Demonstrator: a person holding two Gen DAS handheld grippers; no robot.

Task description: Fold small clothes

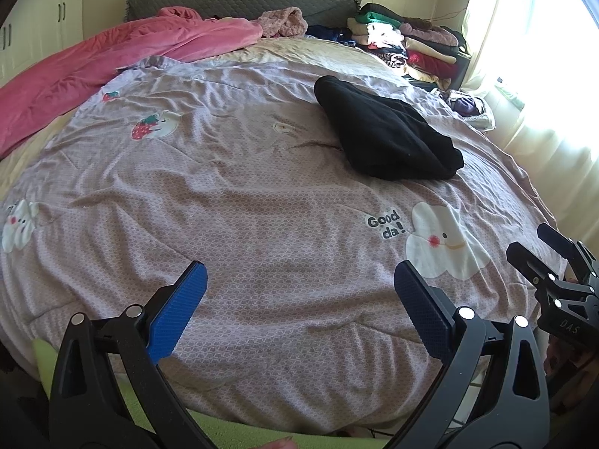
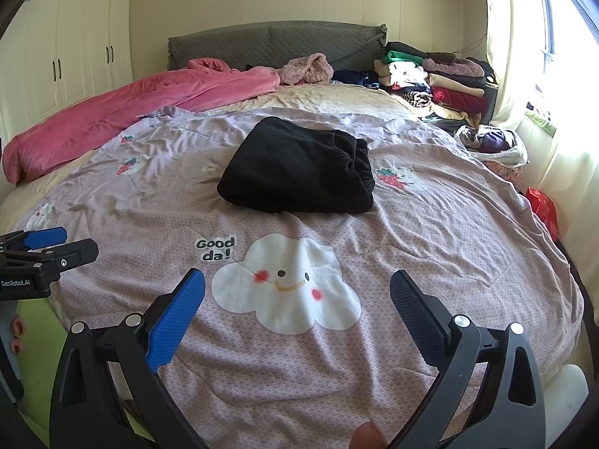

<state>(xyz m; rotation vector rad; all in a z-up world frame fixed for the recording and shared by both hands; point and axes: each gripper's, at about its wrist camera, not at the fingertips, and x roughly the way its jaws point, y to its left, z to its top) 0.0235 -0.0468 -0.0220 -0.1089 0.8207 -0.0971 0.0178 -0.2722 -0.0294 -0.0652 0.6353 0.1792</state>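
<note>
Holding both tools above the near edge of the bed, I see my left gripper [image 1: 299, 314] spread wide with nothing between its blue ribbed pads [image 1: 179, 310], and my right gripper [image 2: 297, 312] likewise released and empty. Under them lies the lilac patterned quilt [image 2: 430, 224], with a white smiling cloud print [image 2: 284, 288] just ahead of the right fingers. Farther on, the folded black fleece garment [image 2: 295, 166] rests on the quilt, well apart from both tools. Beyond it lie a rumpled pink blanket [image 2: 131, 112] and a stack of folded clothes [image 2: 434, 78] by the grey quilted headboard [image 2: 269, 43].

Folded black garment [image 2: 297, 166] on bedspread [image 2: 430, 224]
</note>
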